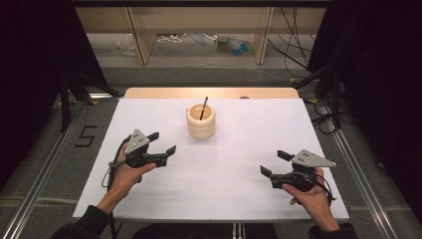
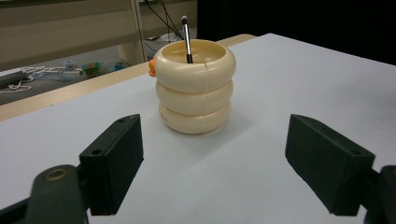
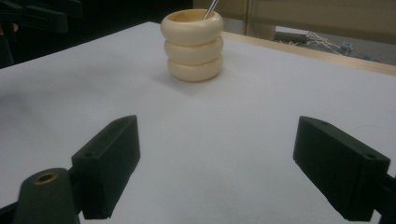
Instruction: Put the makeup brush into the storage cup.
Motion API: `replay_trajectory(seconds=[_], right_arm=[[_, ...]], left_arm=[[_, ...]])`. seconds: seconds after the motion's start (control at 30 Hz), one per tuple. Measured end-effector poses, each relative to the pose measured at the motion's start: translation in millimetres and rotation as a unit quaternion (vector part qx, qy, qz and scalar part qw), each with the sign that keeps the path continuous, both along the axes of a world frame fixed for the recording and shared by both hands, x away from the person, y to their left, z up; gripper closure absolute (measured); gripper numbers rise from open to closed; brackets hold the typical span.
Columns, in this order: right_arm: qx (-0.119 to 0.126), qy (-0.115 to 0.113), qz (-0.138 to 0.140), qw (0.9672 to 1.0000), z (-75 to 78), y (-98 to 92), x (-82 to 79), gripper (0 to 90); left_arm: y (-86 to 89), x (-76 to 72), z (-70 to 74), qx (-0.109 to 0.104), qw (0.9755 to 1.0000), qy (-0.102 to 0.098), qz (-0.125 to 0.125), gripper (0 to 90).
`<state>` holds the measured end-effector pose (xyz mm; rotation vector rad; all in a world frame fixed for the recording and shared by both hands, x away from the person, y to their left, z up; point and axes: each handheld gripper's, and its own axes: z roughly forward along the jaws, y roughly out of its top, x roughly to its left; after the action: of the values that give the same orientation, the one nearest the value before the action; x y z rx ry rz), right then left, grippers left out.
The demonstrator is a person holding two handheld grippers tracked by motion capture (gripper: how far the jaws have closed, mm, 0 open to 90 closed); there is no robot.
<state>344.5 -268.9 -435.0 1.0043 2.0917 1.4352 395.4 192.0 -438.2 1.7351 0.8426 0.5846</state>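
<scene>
High view: white bench (image 1: 214, 169) w/ a wood strip along the far edge. Cream ribbed cup (image 1: 201, 121), three stacked rings, stands near the far edge at centre, well apart from both side edges. Thin dark stick (image 1: 203, 107) leans inside it. Left claw (image 1: 161, 143) at the left, jaws spread wide, nothing between, aimed toward the cup; bare white surface lies between them. Right claw (image 1: 272, 163) at the right near the front edge, also wide and empty, well apart from the cup. Middle and front of the bench are open.

Left gripper view: cup (image 2: 195, 86) sits ahead between the two black jaws, apart from both. Glossy cream, seam on the top ring, small orange bit on its left side. Stick (image 2: 187, 39) is metal w/ a pale tip, rising past the rim. Bench edge runs just behind.

Right gripper view: cup (image 3: 192, 44) farther off, upper centre; jaws wide, plain white surface between. Left claw (image 3: 32, 16) dark at top left
</scene>
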Motion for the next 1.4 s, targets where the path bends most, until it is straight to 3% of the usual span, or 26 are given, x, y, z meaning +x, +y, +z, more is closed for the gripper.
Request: replay_trajectory(seconds=[0.03,0.07,0.3,0.53,0.7,0.9,0.93,1.03,1.07,1.13,1.27,1.4], right_arm=[[0.004,-0.014,0.002,0.9999,-0.8,1.0,1.4,15.9],[0.006,-0.001,0.005,1.0000,-0.3,1.8,0.0,16.0],[0.006,-0.006,0.007,0.9999,-0.5,1.1,0.4,15.9],[0.001,-0.011,0.007,0.9999,-0.4,1.3,0.9,15.9],[0.003,-0.016,0.007,0.9998,-0.9,1.6,1.4,15.9],[0.006,-0.008,0.004,0.9999,-0.9,2.2,0.4,15.9],[0.000,-0.018,0.003,0.9998,-0.9,1.3,1.3,15.9],[0.001,-0.018,0.005,0.9998,-0.8,1.2,1.3,15.9],[0.007,-0.003,0.004,1.0000,-0.6,2.1,-0.3,15.9],[0.002,-0.017,0.005,0.9998,-0.8,1.5,1.2,15.9],[0.003,-0.019,0.005,0.9998,-1.2,2.2,1.5,15.9],[0.003,-0.019,0.004,0.9998,-1.3,2.0,1.6,15.9]], left_arm=[[0.4,-1.5,-0.3,0.000,1.0000,0.002,0.001,19.2],[1.1,-2.8,-0.6,0.002,1.0000,0.001,0.001,19.1],[3.6,-11.5,1.3,-0.008,1.0000,-0.004,0.000,18.7],[6.3,-16.5,-3.0,-0.001,1.0000,-0.002,-0.003,18.0],[8.3,-19.6,-4.8,-0.007,1.0000,0.002,0.004,18.1],[8.7,-23.5,-8.0,0.000,1.0000,-0.003,0.002,17.9],[8.9,-24.0,-8.7,-0.003,1.0000,0.001,0.003,17.8],[11.4,-25.1,-9.7,0.001,1.0000,-0.002,0.002,17.9],[11.4,-26.1,-10.1,-0.003,1.0000,0.001,0.006,17.8],[12.5,-27.0,-10.9,-0.001,1.0000,-0.003,0.005,17.9],[14.4,-26.5,-12.3,0.008,0.9999,-0.006,0.003,17.7],[18.9,-26.2,-8.2,-0.006,0.9999,-0.009,0.013,17.6]])
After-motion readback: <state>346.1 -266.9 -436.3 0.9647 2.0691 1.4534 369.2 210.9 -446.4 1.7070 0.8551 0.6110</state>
